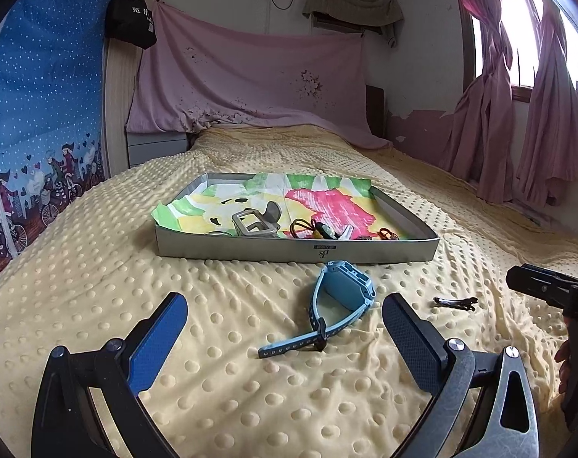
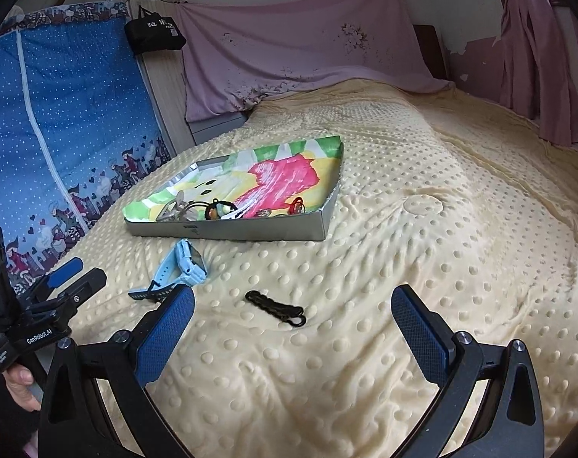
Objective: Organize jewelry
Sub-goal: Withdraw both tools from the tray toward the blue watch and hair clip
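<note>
A light blue watch lies on the yellow dotted blanket, just ahead of my left gripper, which is open and empty. A thin black hair clip lies to the watch's right, in front of my right gripper, also open with nothing in it. Behind both sits a shallow grey tray lined with colourful paper; a grey watch, dark cords and small trinkets lie in it.
The bed's blanket spreads widely to the right and back. A pink sheet hangs on the far wall, a blue patterned wardrobe cover stands left, pink curtains right. A hand holds the left gripper's handle.
</note>
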Available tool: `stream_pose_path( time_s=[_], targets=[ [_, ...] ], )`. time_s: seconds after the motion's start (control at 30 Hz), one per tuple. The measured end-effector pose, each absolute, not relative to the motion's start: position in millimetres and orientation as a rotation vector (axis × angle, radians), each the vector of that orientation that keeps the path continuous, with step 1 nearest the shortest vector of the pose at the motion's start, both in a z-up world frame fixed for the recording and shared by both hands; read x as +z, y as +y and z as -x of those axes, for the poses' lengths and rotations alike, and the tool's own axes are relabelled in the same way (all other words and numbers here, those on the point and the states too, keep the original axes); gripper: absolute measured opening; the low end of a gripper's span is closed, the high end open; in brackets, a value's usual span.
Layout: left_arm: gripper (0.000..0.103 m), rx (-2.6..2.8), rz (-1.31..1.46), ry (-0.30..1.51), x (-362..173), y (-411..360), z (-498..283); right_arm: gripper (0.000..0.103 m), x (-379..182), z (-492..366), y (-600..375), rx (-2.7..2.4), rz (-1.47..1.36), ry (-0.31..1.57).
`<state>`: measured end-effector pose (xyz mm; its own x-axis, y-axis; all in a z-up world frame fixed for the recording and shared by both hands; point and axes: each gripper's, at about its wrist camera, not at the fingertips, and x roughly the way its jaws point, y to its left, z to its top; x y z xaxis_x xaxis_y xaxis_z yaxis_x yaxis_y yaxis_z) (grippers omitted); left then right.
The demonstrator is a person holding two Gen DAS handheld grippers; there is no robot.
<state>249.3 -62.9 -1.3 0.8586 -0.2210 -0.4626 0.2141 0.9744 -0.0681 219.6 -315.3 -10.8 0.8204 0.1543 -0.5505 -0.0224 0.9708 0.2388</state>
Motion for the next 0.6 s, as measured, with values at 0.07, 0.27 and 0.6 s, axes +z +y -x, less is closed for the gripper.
stream_pose_path(
  time_s=[0.07, 0.27, 0.6],
  targets=[
    [0.103, -0.229, 0.020, 0.486, -2.9, -65.2, -255.5, 0.101, -11.7, -223.9, -314.0, 0.084, -0.196, 0.585],
    [0.103, -0.220, 0.032, 0.476, -9.1, -70.8, -266.9, 0.101, -12.5, -227.8, -313.9, 0.052, -0.119, 0.495],
    [0.103, -0.262, 0.021, 0.508, -21.7, -80.4, -278.3, 0.101, -31.6, -239.9, -310.7, 0.103, -0.115, 0.534]
  ],
)
